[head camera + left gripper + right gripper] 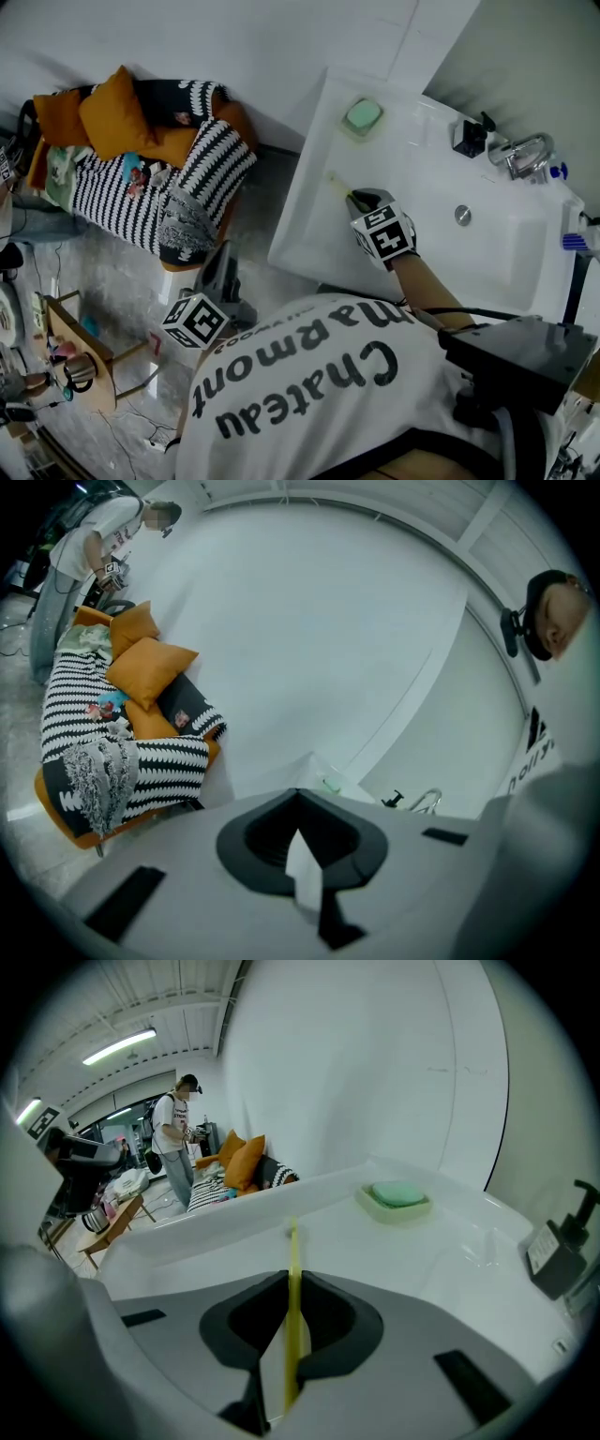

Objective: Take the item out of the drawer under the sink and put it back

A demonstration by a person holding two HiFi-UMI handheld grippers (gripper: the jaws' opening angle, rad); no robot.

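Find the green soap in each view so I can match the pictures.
Head view: green soap upper middle, on the sink corner.
Left gripper view: green soap tiny, just below centre.
Right gripper view: green soap right of centre.
Shared landmark: orange cushions.

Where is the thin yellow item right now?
In the head view the yellow item is clamped in the right claw over the white sink's left rim, short of the green soap at the back corner.
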